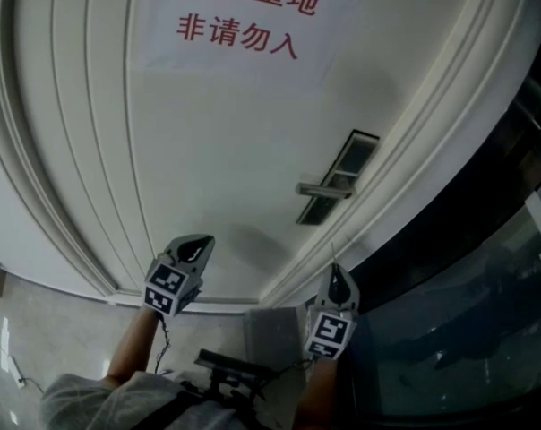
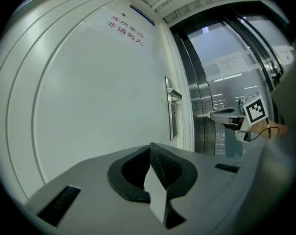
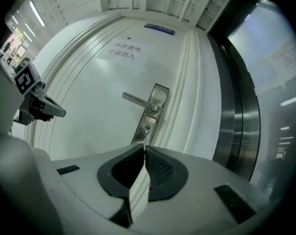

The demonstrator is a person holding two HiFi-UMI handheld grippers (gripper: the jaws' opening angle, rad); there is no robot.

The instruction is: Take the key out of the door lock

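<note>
The head view faces the door (image 1: 226, 141) from behind the left gripper (image 1: 192, 247) and right gripper (image 1: 335, 278). Each gripper view looks along its own jaws at the door. All three share its handle (image 1: 324, 189), nearest in the right gripper view.

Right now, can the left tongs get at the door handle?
Probably yes. The left tongs hang in open air short of the door handle, nothing between them. The right tongs, shut on what looks like the key, sit off to the side. The left jaws are shut, so open first.
</note>
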